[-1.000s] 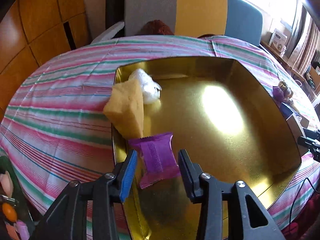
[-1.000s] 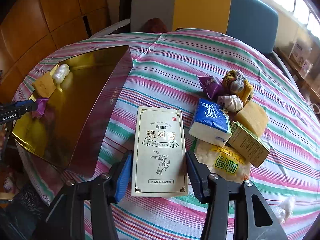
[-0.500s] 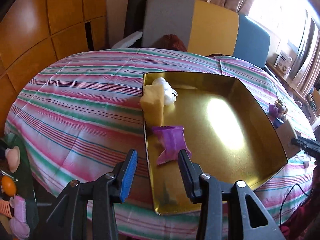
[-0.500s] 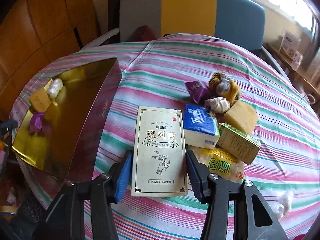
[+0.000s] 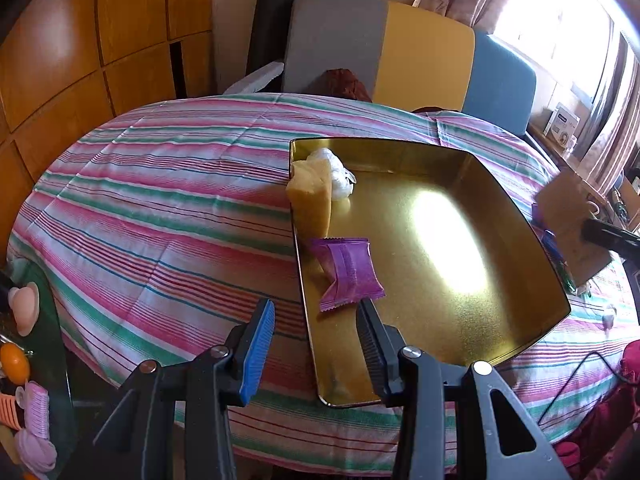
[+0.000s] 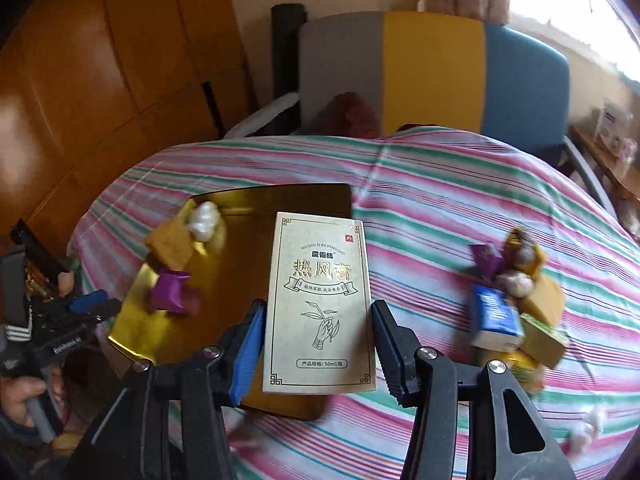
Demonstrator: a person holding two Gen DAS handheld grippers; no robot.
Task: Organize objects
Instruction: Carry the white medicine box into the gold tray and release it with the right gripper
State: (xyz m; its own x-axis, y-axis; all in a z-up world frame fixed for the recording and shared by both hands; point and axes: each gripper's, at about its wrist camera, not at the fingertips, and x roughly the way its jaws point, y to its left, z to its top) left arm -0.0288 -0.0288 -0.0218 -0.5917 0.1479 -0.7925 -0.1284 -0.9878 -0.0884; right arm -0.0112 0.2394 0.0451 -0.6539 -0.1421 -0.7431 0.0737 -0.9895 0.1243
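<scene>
While the cream box (image 6: pixel 320 304) hangs mid-frame, clamped flat between the right gripper (image 6: pixel 318 350) pads and held above the gold tray (image 6: pixel 132 340), sorting looks approx a third done. Tray already holds 3 items at its left side: purple packet (image 5: pixel 346 272), yellow sponge block (image 5: pixel 310 196), white wad (image 5: pixel 334 166). Left gripper (image 5: pixel 316 338) hovers low-centre over tray's near rim, jaws apart, grasping nothing. Still to move, by my reading: the pile at right of the right-wrist view, incl. blue tissue pack (image 6: pixel 494 318), green carton (image 6: pixel 544 340), second sponge (image 6: pixel 546 304), blurred. Left-wrist view alone shows tray's bare glare-lit floor (image 5: pixel 440 248); pile mostly hidden there, box seen only from its plain back at the right edge.
</scene>
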